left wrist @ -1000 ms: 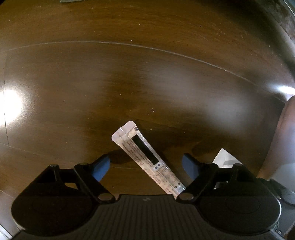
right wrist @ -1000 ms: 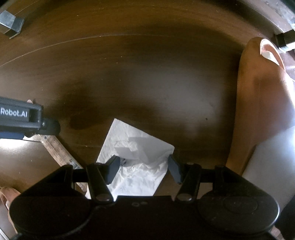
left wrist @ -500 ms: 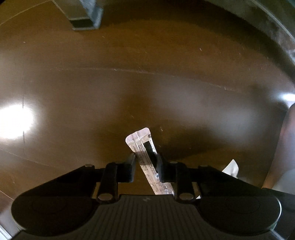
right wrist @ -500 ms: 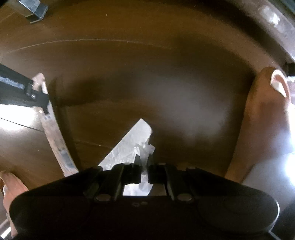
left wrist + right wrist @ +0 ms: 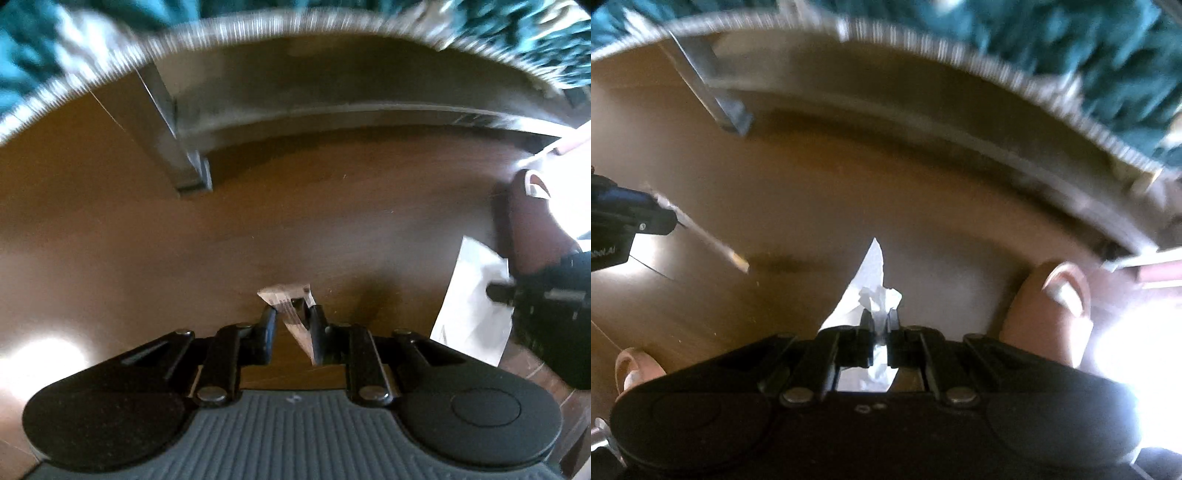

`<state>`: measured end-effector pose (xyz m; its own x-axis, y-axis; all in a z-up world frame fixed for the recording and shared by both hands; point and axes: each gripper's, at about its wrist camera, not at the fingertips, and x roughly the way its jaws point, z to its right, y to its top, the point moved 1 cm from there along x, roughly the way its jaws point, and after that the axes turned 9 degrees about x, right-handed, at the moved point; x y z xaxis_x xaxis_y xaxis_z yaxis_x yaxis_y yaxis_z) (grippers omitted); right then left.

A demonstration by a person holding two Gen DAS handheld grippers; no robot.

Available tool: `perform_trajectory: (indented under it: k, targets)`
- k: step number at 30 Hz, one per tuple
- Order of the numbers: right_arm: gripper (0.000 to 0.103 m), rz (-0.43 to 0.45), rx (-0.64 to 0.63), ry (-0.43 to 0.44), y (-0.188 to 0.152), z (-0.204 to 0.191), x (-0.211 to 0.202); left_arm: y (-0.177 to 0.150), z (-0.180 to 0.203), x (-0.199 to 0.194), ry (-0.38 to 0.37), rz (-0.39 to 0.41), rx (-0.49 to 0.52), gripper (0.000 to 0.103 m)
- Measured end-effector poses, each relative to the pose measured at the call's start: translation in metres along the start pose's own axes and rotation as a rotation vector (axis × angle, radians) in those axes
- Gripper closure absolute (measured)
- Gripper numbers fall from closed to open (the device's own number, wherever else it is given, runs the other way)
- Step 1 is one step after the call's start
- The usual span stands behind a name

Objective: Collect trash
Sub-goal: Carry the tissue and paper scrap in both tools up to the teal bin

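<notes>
Change since earlier frames: both grippers have risen off the wooden floor (image 5: 155, 236) with their loads; a second ago the fingers were spread around items lying flat, and the view now takes in a metal frame leg (image 5: 173, 147) and teal fabric (image 5: 1071, 44), both blurred.
Left gripper (image 5: 290, 317): fingers pressed in on a narrow clear wrapper strip (image 5: 291, 314), held clear of the floor, its top end bent over above the fingertips.
Right gripper (image 5: 880, 328): fingers pinching a white tissue (image 5: 875, 273), crumpled at the grip, one pointed corner sticking up beyond the fingertips.
Cross-view, left camera: the white tissue (image 5: 469, 295) hangs from the right gripper at the right edge of view.
Cross-view, right camera: the wrapper strip (image 5: 705, 236) slants down from the left gripper at the left edge.
Floor: brown, glossy, with bright glare patches.
Other: a brown slipper (image 5: 1049, 314) stands on the floor just right of the right gripper.
</notes>
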<state>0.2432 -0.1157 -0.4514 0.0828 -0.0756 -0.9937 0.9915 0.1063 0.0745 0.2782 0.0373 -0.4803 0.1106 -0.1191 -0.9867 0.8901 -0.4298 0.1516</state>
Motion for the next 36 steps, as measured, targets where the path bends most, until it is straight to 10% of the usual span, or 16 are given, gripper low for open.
perform_trajectory:
  k: [20,36]
  targets:
    - [0.099,0.331,-0.095,0.071,0.001,0.003,-0.189,0.002,-0.04,-0.196,0.152,0.316,0.063,0.09]
    - [0.099,0.736,-0.202,0.122,0.013,0.029,-0.377,0.011,-0.033,-0.359,0.212,0.635,-0.116,0.09]
